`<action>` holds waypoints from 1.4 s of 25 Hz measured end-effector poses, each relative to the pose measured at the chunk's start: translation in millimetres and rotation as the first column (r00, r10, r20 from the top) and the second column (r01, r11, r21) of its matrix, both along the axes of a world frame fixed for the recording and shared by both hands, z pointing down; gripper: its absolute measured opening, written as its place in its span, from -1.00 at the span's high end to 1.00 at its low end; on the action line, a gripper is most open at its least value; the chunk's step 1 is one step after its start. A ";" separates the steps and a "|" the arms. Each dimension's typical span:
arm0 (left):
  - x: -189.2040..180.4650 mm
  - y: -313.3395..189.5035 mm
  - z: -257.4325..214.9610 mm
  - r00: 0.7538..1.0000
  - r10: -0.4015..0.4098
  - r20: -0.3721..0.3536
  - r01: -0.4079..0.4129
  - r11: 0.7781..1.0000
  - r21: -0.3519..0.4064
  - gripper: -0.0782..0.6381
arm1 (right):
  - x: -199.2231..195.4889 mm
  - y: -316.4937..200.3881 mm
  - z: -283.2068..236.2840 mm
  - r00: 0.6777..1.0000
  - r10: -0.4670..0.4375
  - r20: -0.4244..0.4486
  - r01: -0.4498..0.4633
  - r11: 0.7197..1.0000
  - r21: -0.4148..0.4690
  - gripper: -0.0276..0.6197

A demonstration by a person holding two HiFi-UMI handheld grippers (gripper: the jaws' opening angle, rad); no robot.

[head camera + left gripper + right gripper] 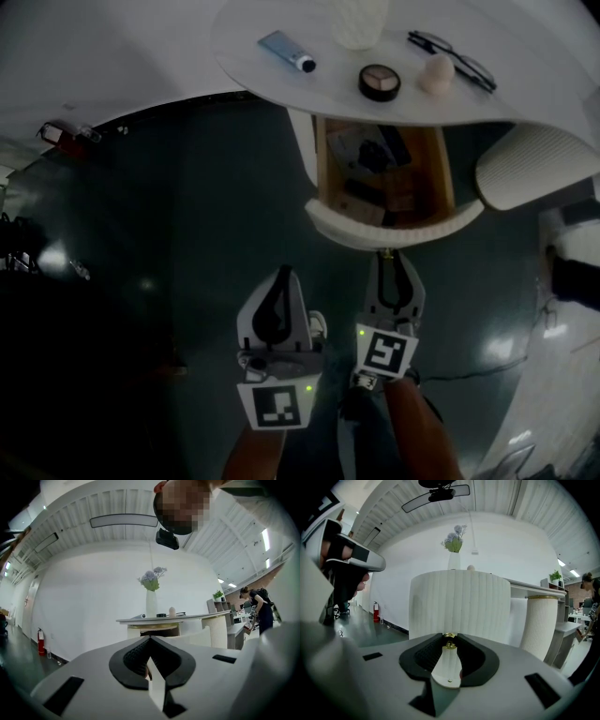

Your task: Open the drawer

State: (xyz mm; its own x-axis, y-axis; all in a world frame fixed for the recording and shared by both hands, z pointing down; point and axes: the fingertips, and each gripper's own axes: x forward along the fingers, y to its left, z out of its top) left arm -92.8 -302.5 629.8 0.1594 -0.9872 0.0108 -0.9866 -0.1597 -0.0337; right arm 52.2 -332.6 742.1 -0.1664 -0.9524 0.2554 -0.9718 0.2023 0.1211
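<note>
The drawer (398, 228) sits pulled out under the white table (244, 37), its contents showing. The right claw (386, 258) pinches its small brass knob (449, 642), the 1 handhold. The ribbed front looks rigid and likely slides lightly. The left claw (281, 279) is closed and empty.

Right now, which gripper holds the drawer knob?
The right gripper: its jaws clamp the gold knob of the drawer. The left gripper is shut and empty.

White hand-held grippers (284, 272) (387, 255), black ribbed pads (133, 660), square-marker cubes (277, 405)
</note>
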 end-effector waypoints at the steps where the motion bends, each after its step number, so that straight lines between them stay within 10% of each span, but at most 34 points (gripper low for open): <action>1: 0.2 2.1 -0.3 1.000 -0.002 0.000 0.002 1.000 0.000 0.77 | 0.1 3.7 0.1 1.000 0.000 -0.001 0.000 1.000 0.000 0.59; 25: 3.6 19.4 -8.9 1.000 -0.015 0.003 0.015 1.000 -0.010 0.77 | -7.2 44.1 2.0 0.996 -0.084 0.013 0.084 0.996 -0.006 0.48; 35: 5.5 11.4 -63.3 1.000 -0.014 -0.004 0.014 1.000 0.000 0.77 | -0.5 57.3 -79.5 0.991 -0.125 0.049 0.123 0.992 0.030 0.46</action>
